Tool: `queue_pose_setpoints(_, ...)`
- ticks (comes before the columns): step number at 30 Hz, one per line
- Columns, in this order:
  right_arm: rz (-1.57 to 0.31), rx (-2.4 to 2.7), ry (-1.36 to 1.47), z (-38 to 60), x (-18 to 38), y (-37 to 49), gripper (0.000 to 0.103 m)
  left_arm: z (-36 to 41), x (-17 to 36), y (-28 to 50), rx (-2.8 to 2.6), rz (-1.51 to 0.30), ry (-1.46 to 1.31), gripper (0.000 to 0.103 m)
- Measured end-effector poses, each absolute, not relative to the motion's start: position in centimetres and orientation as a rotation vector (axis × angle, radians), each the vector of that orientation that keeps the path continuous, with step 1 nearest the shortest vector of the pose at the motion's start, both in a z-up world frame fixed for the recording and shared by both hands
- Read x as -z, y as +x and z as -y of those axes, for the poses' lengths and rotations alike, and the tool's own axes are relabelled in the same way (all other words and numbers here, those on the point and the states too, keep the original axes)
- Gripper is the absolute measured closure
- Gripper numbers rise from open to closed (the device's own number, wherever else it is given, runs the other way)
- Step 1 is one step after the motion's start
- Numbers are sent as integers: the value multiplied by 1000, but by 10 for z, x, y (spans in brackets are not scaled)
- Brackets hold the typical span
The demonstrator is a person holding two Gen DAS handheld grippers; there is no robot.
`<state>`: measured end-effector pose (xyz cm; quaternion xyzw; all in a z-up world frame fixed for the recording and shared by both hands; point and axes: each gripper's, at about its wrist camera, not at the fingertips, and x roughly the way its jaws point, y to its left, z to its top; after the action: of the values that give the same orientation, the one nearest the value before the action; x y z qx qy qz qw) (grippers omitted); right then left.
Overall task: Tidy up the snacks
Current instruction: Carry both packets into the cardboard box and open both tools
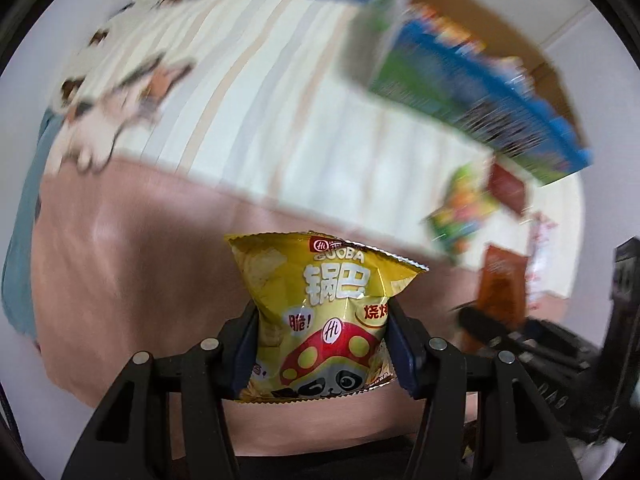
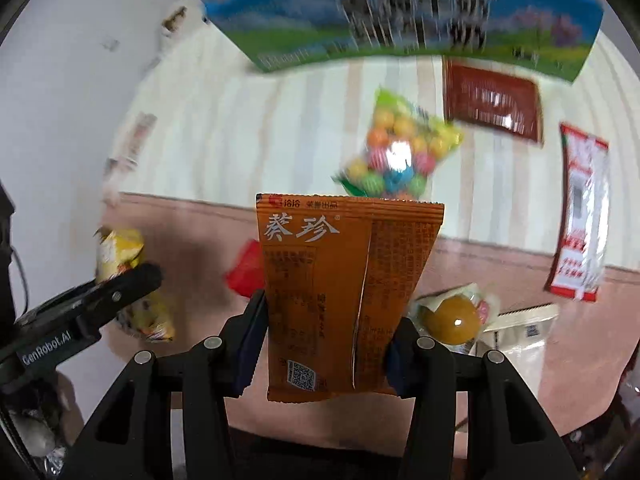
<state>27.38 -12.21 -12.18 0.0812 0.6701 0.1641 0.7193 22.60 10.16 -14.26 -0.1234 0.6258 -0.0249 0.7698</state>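
Snacks are held above the bed (image 1: pixel 280 92): a yellow crisp bag (image 1: pixel 324 316) is clamped in the left claw (image 1: pixel 322 344), an orange packet (image 2: pixel 340 292) in the right claw (image 2: pixel 324 344); a candy bag (image 2: pixel 396 152) lies by the box (image 2: pixel 400 12)

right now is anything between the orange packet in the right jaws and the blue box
Yes, partly. The candy-ball bag lies on the striped cloth just beyond the orange packet, on the line toward the blue box. A dark red packet lies right of it, nearer the box. Both lie flat.
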Motion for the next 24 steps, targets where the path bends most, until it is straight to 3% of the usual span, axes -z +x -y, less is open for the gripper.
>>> queue_pose_setpoints(7, -1341, -406, 250, 149, 29, 323, 50, -66, 58, 295, 193, -1242, -254, 49)
queue_pose_setpoints(11, -1266, -379, 239, 154, -7, 368, 50, -38, 36, 349, 230, -1206, -207, 49)
queue_pose_setpoints(19, -1201, -299, 188, 162, -33, 475, 50, -6, 36, 449, 209, -1227, -120, 49)
queue_pose_setpoints(24, -1241, -276, 175, 160, -9, 522, 50, 1, 67, 507, 201, -1335, -146, 49)
